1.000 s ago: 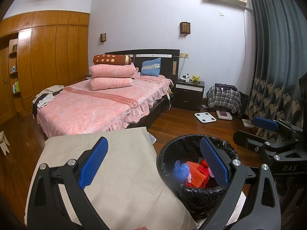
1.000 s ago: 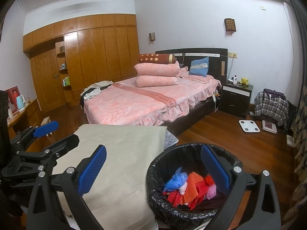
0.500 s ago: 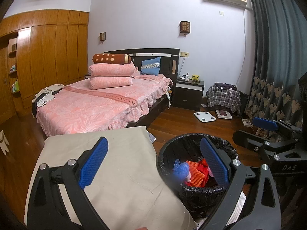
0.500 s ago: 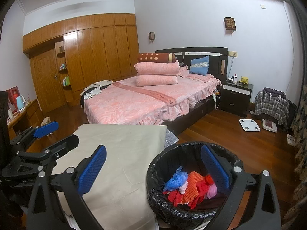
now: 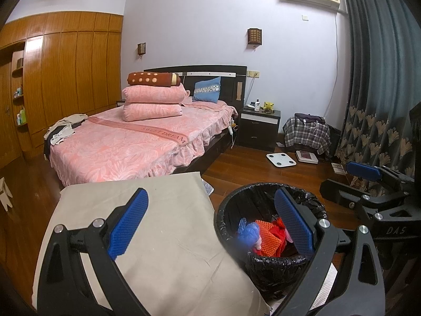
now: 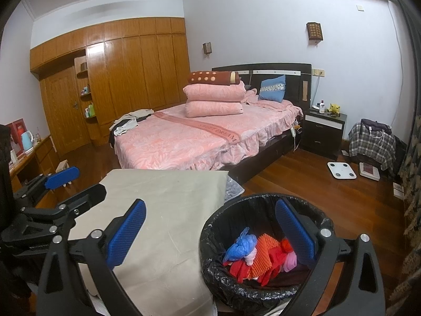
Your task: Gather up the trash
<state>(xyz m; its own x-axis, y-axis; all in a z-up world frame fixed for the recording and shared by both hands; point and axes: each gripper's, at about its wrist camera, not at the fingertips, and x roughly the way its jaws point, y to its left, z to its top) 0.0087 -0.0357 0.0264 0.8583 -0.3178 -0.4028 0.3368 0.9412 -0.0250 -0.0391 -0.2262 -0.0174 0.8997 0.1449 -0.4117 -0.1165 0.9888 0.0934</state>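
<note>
A round bin with a black liner (image 5: pixel 226 210) (image 6: pixel 210 237) stands at the right edge of a table covered in beige cloth (image 5: pixel 168 237) (image 6: pixel 168 210). It holds trash: a blue plastic bag (image 5: pixel 246 233) (image 6: pixel 240 245), an orange ridged piece (image 5: pixel 268 239) (image 6: pixel 263 252) and red and pink scraps (image 6: pixel 273 259). My left gripper (image 5: pixel 210 221) is open and empty above the table and bin. My right gripper (image 6: pixel 210 231) is open and empty, also above them. The right gripper shows at the right in the left wrist view (image 5: pixel 368 184); the left gripper shows at the left in the right wrist view (image 6: pixel 60 192).
A bed with a pink cover (image 5: pixel 131 142) (image 6: pixel 200 137) stands behind the table. A dark nightstand (image 5: pixel 259 126) (image 6: pixel 323 129), a white scale (image 5: pixel 281 159) (image 6: pixel 341 169) and a plaid-covered stool (image 5: pixel 306 134) are on the wooden floor. Curtains (image 5: pixel 381 79) hang at right.
Both views have drifted very slightly; the grippers stay open and empty. Nothing else has moved.
</note>
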